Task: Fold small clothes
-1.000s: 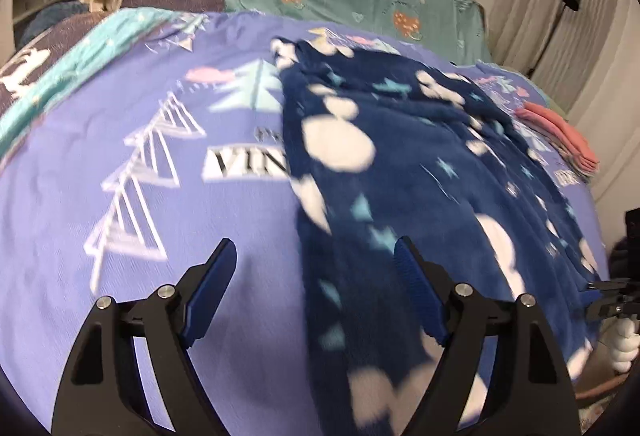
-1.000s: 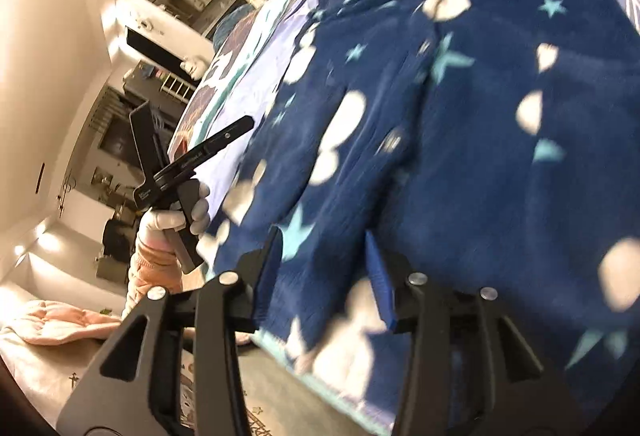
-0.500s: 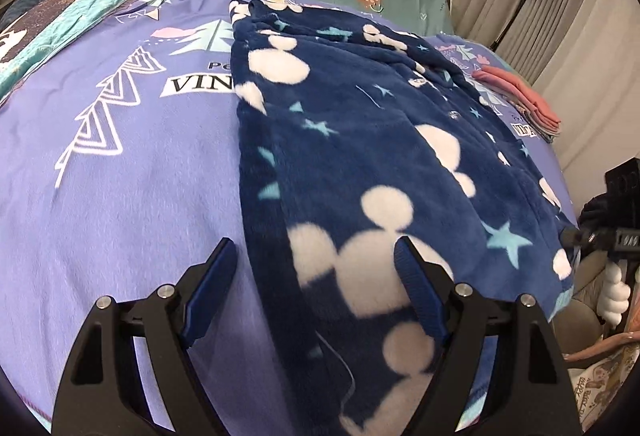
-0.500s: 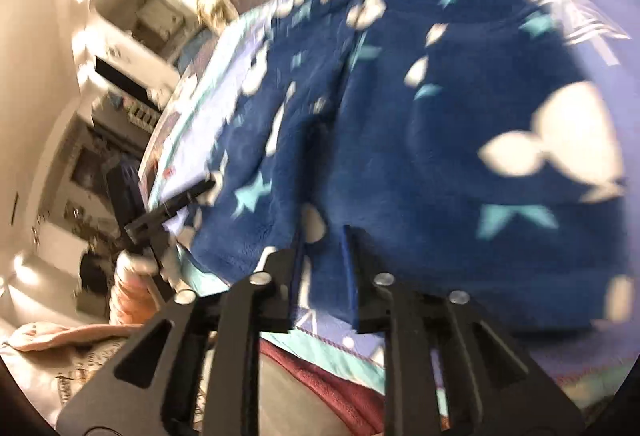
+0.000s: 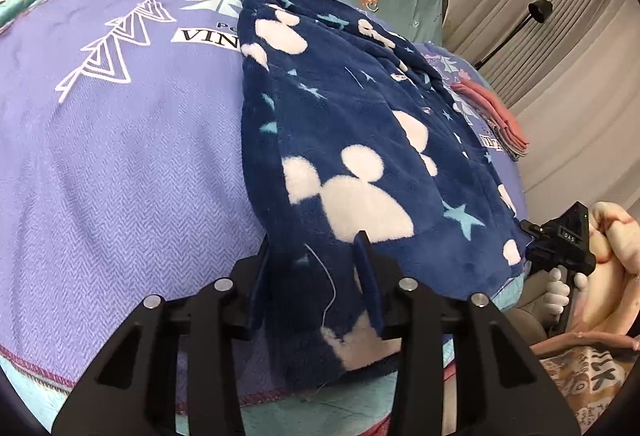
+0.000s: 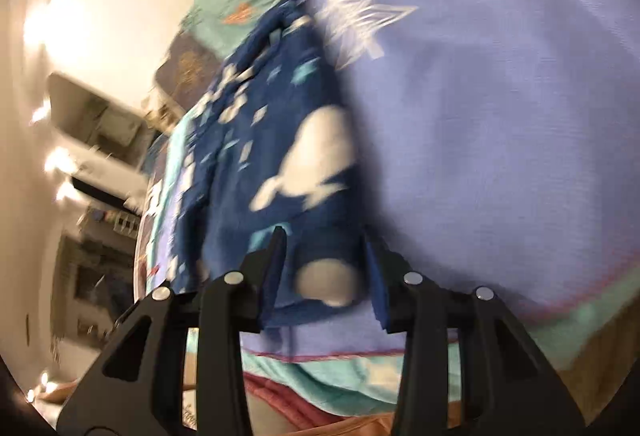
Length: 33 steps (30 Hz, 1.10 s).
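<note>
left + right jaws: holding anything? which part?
Both jaws grip the navy fleece garment at its near hem: left gripper one corner, right gripper the other.

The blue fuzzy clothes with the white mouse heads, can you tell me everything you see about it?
The blue fleece garment looks soft and fluffy, dark navy with white mouse-head shapes and small teal stars. It lies lengthwise on the purple bedspread, rumpled, its near hem close to the bed's edge. The left gripper has just been closing, its fingers on either side of the near left corner. The right gripper has the near right corner between its fingers; that view is blurred. A loose thread hangs near the hem.
</note>
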Tool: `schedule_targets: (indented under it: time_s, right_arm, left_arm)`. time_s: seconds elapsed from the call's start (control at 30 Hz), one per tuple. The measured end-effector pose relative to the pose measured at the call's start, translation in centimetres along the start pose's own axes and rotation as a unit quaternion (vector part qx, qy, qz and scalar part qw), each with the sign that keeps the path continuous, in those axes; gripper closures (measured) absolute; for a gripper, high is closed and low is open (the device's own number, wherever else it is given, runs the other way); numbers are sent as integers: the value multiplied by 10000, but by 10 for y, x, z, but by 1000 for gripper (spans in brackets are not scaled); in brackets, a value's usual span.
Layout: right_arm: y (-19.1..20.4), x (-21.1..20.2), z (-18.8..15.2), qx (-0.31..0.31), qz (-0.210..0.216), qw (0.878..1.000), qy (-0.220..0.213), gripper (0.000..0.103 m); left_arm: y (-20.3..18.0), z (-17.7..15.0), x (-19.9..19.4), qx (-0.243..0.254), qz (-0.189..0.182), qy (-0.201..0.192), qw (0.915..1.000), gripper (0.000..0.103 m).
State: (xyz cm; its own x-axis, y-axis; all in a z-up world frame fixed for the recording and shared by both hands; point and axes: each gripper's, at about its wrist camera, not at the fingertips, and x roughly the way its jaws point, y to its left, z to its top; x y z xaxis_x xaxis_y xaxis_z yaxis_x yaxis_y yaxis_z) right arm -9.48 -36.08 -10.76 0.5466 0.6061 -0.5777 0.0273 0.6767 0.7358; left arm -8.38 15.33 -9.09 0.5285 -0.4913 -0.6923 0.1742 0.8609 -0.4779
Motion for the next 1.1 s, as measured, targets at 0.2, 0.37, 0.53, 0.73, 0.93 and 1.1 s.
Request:
schedule_targets:
  time_s: [0.2, 0.37, 0.53, 0.73, 0.93, 1.1]
  right_arm:
    - [16, 28, 14, -207, 239, 9987, 388, 61]
    - [7, 13, 3, -109, 170, 9991, 364, 67]
    - [11, 8, 3, -225, -181, 9991, 318, 63]
    - [15, 27, 15, -276, -145, 9991, 303, 87]
    - [29, 6, 23, -337, 525, 9981, 2, 90]
    - [70, -30, 32, -880, 1268, 9866, -524, 91]
  left_arm:
    - [-14, 1, 11, 289, -100, 165, 9994, 41]
    - [-9, -5, 5, 113, -200, 109, 9997, 40]
    - [-16, 2, 12, 284, -57, 208, 9994, 40]
    - [-18, 16, 27, 321, 89, 10, 9994, 79]
    - [-29, 32, 2, 226, -311, -455, 9982, 87]
    - [-58, 56, -47, 591, -688, -1273, 9877, 90]
